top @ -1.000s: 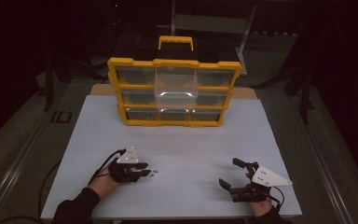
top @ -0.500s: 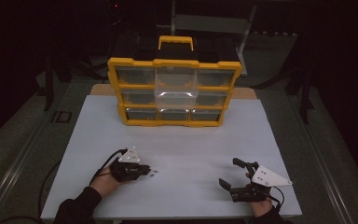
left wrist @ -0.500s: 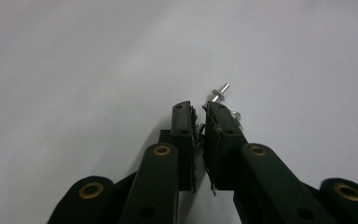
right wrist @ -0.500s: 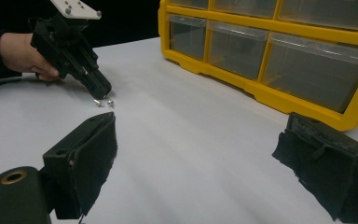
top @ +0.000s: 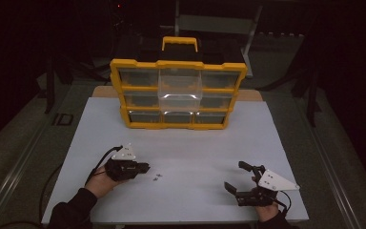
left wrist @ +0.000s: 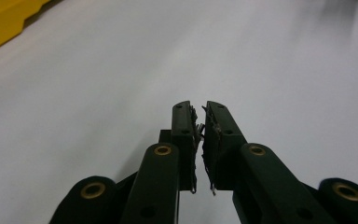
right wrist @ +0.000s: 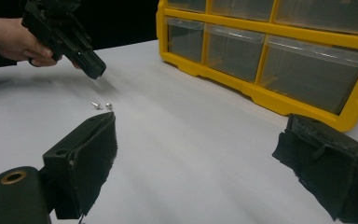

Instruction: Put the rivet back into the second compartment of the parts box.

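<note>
Because the 2 small screws (top: 157,177) lie loose on the white table (top: 190,143) just ahead of the left gripper (top: 145,168), its jaws nearly closed on nothing, they look set for picking; the right gripper (top: 237,179) waits well apart, jaws wide and empty. Behind stands the yellow drawer organizer (top: 177,93), 1 clear drawer (top: 179,88) pulled out, probably to receive them; no writing is readable.

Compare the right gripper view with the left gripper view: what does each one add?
The right gripper view adds the two small screws, the organizer's clear drawers, the right gripper with jaws wide apart, and the left gripper seen from outside, above the screws. The left gripper view adds that gripper's near-closed pads. Both show the white table and yellow organizer.
</note>
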`<state>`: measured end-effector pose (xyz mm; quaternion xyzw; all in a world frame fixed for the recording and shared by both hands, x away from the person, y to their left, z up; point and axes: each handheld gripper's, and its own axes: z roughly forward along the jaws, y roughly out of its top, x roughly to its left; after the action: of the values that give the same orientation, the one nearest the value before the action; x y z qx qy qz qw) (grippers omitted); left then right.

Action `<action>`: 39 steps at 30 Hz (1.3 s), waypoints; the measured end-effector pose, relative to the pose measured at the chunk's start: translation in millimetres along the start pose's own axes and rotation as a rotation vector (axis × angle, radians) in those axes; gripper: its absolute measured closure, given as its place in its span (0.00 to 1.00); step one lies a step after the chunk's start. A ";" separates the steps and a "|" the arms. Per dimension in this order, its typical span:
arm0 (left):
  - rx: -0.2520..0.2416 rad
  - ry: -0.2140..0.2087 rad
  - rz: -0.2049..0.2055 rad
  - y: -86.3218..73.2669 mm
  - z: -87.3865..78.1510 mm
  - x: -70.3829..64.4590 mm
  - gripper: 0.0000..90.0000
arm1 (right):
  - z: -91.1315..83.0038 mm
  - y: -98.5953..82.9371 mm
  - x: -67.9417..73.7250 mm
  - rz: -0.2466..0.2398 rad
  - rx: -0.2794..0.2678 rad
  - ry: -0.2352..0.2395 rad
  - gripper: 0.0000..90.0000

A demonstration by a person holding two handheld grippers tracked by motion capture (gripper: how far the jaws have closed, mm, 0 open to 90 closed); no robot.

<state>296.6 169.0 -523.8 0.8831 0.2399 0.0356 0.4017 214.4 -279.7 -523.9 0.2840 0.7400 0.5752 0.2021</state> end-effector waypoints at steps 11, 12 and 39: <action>-0.038 -0.007 0.019 19.4 -27.3 0.3 0.91 | 0.0 -0.3 -0.4 0.001 -0.003 -0.003 0.11; -0.042 -0.002 0.021 21.4 -30.4 0.4 0.91 | 0.0 -0.3 -0.4 0.001 -0.003 -0.003 0.11; -0.123 0.052 0.091 96.7 -106.1 6.6 0.91 | 0.5 -1.6 -0.5 -0.017 -0.011 -0.008 0.11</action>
<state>313.5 191.1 -382.8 0.8654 0.2074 0.0912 0.4469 214.8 -280.0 -525.5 0.2788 0.7383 0.5765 0.2117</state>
